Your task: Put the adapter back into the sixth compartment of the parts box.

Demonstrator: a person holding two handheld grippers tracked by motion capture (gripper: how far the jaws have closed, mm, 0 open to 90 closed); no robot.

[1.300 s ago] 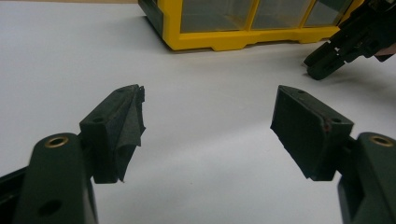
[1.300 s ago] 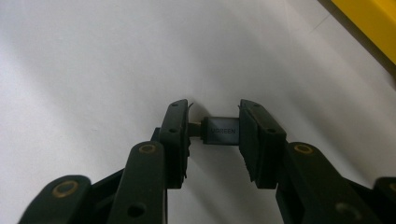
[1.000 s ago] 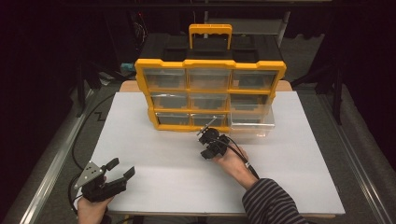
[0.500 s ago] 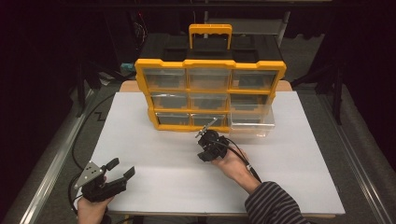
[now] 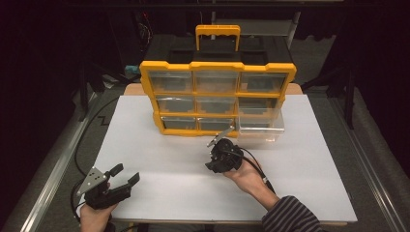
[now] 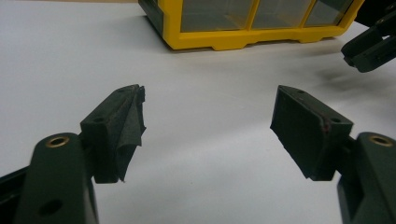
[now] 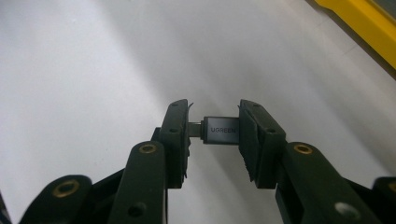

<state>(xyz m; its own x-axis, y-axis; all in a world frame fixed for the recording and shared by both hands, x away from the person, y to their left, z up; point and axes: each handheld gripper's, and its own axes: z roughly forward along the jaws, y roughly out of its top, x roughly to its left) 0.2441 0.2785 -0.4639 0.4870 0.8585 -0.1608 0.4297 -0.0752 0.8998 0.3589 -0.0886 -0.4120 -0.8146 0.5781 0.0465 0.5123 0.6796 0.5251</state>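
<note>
A small grey adapter (image 7: pixel 221 130) marked UGREEN is pinched end to end in my right gripper (image 7: pixel 215 133), which is shut on it above the white tabletop. From above, that right gripper (image 5: pixel 218 159) hangs just in front of the yellow drawer organizer (image 5: pixel 217 96), near its bottom row. One clear drawer (image 5: pixel 258 126) at the lower right stands pulled out. My left gripper (image 5: pixel 124 175) rests open at the near left of the table, nothing between its pads (image 6: pixel 123 128). Far off in its own view the right gripper (image 6: pixel 369 46) shows at the upper right.
The white table board (image 5: pixel 159 159) spreads between the two hands. The organizer (image 6: pixel 243 23) has a yellow carry handle (image 5: pixel 217 36) on top and stands at the board's far middle. Black cables (image 5: pixel 84 140) trail off the left side. Dark floor surrounds the table.
My right gripper has drawn back from the organizer toward the near side and risen a little, still holding the adapter. The left gripper has stayed put.
</note>
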